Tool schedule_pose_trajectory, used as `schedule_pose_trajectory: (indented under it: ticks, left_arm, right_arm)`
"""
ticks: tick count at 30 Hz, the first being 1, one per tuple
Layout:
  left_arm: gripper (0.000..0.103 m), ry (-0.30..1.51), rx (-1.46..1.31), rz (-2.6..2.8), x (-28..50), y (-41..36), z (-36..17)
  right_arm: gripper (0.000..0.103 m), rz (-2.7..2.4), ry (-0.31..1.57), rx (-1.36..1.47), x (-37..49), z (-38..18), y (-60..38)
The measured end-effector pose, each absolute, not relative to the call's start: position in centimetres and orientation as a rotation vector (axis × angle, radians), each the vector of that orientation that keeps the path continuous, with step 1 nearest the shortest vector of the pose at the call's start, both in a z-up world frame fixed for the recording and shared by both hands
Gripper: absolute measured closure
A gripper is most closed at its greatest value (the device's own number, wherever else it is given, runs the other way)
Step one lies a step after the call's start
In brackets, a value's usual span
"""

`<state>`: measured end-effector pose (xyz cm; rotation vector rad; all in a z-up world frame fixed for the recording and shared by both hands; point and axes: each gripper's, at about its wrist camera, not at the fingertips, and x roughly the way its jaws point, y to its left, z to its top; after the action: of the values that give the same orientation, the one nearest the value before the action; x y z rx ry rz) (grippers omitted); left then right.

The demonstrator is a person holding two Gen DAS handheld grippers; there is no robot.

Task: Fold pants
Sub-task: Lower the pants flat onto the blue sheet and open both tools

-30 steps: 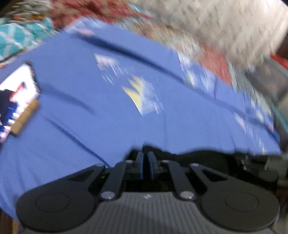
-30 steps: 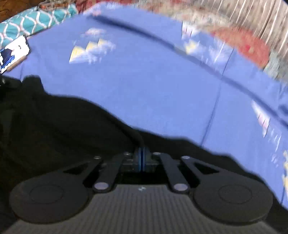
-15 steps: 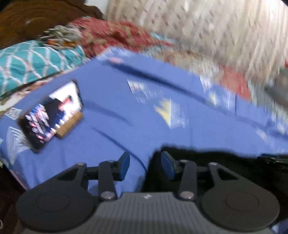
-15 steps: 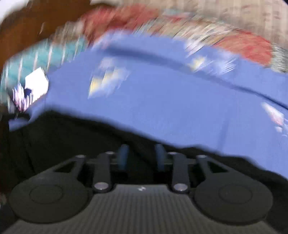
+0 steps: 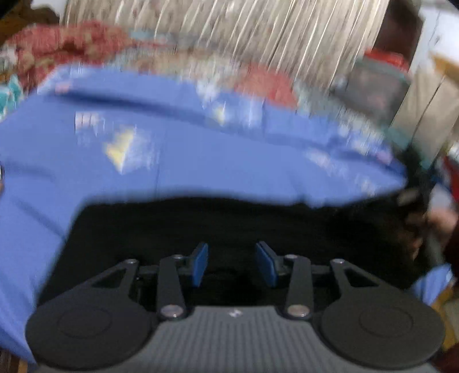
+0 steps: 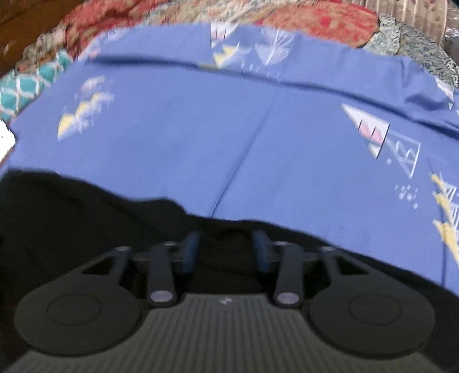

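The black pants [image 5: 229, 223] lie on the blue bed sheet [image 5: 200, 160] near its front edge. In the left wrist view my left gripper [image 5: 231, 259] is open over the black cloth, its blue pads apart and nothing between them. In the right wrist view the pants [image 6: 71, 218] spread to the left and under my right gripper [image 6: 226, 248], which is open, with a fold of cloth lying between the fingers. The left wrist view is blurred.
The blue sheet [image 6: 258, 137] carries printed triangle patterns. Red patterned bedding [image 6: 315, 17] and a teal pillow [image 6: 25, 86] lie at the far side. A striped curtain [image 5: 272, 31] hangs behind. A person's hand [image 5: 439, 223] shows at the right edge.
Both grippers were shut on the black pants a second ago and have opened, letting the cloth go. The left view has swung right, so the phone on the sheet is out of sight.
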<state>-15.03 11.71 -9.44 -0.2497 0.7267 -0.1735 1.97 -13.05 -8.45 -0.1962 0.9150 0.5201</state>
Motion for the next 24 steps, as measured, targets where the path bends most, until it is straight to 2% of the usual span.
schedule_pose_trajectory:
  ticks: [2,7,11,14,17,19,20,21,23,24]
  left_arm:
    - [0.072,0.798,-0.245,-0.137,-15.0,11.8,-11.3]
    - [0.077,0.800,-0.318,-0.125,-15.8,13.0,-11.5]
    - [0.077,0.816,-0.301,-0.093,-15.1,12.7,-11.5]
    - [0.077,0.833,-0.296,-0.066,-14.6,12.2,-11.5]
    - [0.077,0.838,-0.287,-0.056,-14.5,11.9,-11.5]
    - [0.077,0.838,-0.284,-0.060,-14.5,11.9,-11.5]
    - [0.077,0.839,-0.281,-0.064,-14.4,12.0,-11.5]
    - [0.077,0.839,-0.279,-0.068,-14.4,12.0,-11.5]
    - [0.077,0.839,-0.277,-0.075,-14.3,12.1,-11.6]
    - [0.077,0.838,-0.278,-0.075,-14.4,12.1,-11.6]
  right_arm:
    - [0.094,0.537,0.890,-0.232,1.6,-8.0,-12.2]
    - [0.101,0.463,0.797,-0.131,4.0,-6.4,-13.0]
    - [0.101,0.326,0.666,0.008,7.2,-4.7,-14.1]
    - [0.101,0.272,0.745,0.031,10.1,-6.0,-13.9]
    - [0.093,0.355,0.810,0.123,9.8,-6.1,-15.1]
    - [0.066,0.401,0.804,0.080,8.2,-5.8,-15.4]
    - [0.039,0.420,0.805,0.052,7.3,-5.6,-15.2]
    - [0.028,0.446,0.814,0.019,6.4,-5.6,-15.0]
    - [0.032,0.508,0.851,-0.081,4.9,-6.4,-14.0]
    - [0.063,0.524,0.876,-0.151,4.3,-7.2,-13.3]
